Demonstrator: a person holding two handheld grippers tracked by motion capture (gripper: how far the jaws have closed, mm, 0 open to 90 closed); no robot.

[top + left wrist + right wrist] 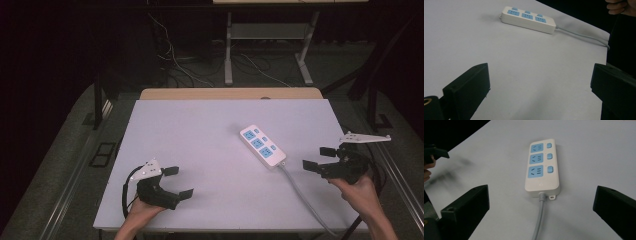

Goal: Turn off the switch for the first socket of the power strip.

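— What is seen on the white table (200, 130)?
— A white power strip (262, 146) is laid flat on it, right of the table's middle, with three blue sockets and three blue switches on top.

— And its cable?
— A grey cable (305, 197) is led from the strip's near end toward the table's near edge.

— What is found beyond the table?
— A wooden edge (230, 93) is seen just behind the table's far side. Farther back, loose wires (172, 57) are spread on the grey floor, beside the white legs of another desk (228, 50).

My other hand (427, 168) is blurred at frame edge; strip's cable (538, 220) cut off at bottom.
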